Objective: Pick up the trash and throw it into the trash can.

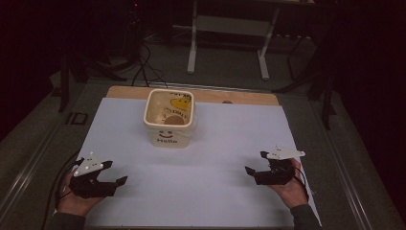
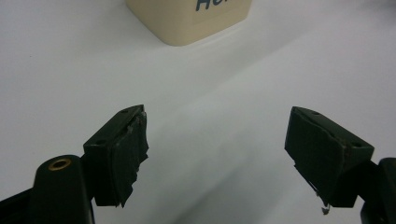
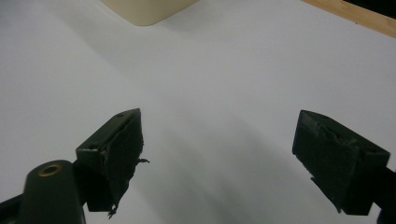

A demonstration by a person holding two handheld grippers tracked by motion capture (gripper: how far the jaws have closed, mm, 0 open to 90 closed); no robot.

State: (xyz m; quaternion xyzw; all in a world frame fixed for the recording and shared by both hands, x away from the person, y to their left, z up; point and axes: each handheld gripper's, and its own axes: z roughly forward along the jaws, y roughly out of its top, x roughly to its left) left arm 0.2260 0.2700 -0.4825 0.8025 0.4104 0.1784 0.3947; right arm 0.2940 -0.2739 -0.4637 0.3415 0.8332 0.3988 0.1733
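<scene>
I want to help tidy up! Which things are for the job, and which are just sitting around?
For the job:
cream bucket
round brown piece inside it
left gripper, open
right gripper, open

Just around:
white sheet
wooden board
grey stand behind the table

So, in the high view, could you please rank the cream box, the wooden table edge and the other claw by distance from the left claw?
1. Cream box, ahead and right of the left claw.
2. Right claw, across the white sheet.
3. Wooden table edge, along the far side.
</scene>
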